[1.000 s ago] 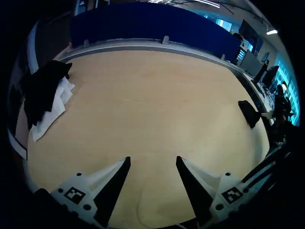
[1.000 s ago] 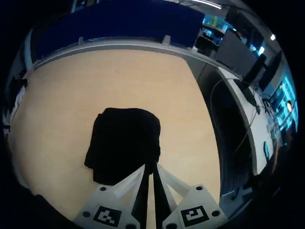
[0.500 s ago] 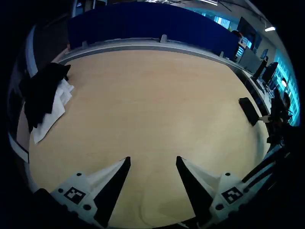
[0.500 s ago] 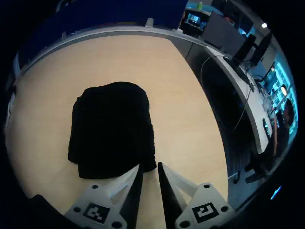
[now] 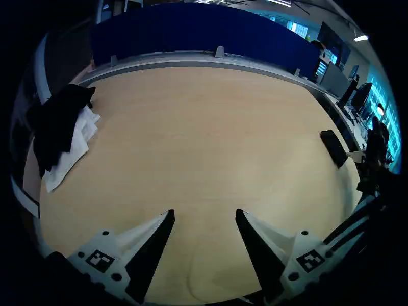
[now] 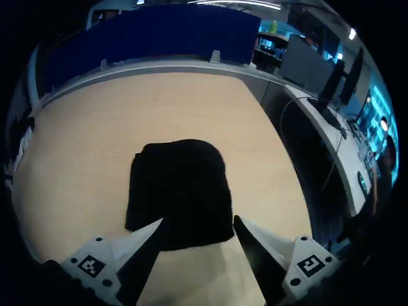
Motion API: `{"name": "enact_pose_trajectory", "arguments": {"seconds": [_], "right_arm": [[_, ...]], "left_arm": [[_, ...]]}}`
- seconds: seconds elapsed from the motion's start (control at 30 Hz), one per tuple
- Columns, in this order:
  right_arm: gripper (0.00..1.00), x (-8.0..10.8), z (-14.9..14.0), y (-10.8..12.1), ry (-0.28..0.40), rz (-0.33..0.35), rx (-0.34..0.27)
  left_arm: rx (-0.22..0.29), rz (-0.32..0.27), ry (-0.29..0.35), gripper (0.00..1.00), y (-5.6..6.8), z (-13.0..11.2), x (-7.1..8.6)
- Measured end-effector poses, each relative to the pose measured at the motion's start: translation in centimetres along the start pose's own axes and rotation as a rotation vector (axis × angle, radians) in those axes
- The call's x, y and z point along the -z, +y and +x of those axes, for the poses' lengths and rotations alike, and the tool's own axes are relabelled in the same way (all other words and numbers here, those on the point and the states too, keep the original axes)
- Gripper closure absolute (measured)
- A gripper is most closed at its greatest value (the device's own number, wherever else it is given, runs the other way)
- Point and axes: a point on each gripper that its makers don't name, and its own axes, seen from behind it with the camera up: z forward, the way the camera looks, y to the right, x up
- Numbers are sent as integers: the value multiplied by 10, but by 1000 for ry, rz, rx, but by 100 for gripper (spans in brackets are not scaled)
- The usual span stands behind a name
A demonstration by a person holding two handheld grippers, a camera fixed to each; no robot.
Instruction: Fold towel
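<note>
A folded black towel [image 6: 178,196] lies flat on the wooden table [image 6: 102,132], just ahead of my right gripper [image 6: 199,220]. That gripper is open, its two fingers spread either side of the towel's near edge and gripping nothing. In the left gripper view the same towel [image 5: 334,148] is a small dark shape near the table's right edge. My left gripper [image 5: 204,213] hangs open over bare table [image 5: 204,132], with nothing between its fingers.
A heap of black and white cloths [image 5: 61,132] sits at the table's far left. A blue partition [image 5: 204,30] runs along the back edge. Right of the table is a dark gap [image 6: 306,153], then another desk with monitors [image 6: 341,81].
My right gripper has opened and let go of the towel's near edge, drawing back a little; the towel now lies flat. The left gripper has hardly moved.
</note>
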Motion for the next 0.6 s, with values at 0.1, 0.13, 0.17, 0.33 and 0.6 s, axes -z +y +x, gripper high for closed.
{"name": "enact_pose_trajectory", "arguments": {"seconds": [0.1,0.13,0.17,0.33,0.6], "right_arm": [[3,-4,-7,-11,-15,19,16],[3,-6,-12,-14,-26,22,22],[3,-7,-15,-16,-35,25,27],[3,-17,-30,-24,-72,31,27],[4,-23,-29,-28,-67,43,-35]], "left_arm": [[0,-1,1,12,1,0,0],[-1,-1,1,12,1,0,1],[-2,-1,1,12,1,0,1],[-3,2,1,12,0,0,3],[-6,5,3,12,0,1,9]]}}
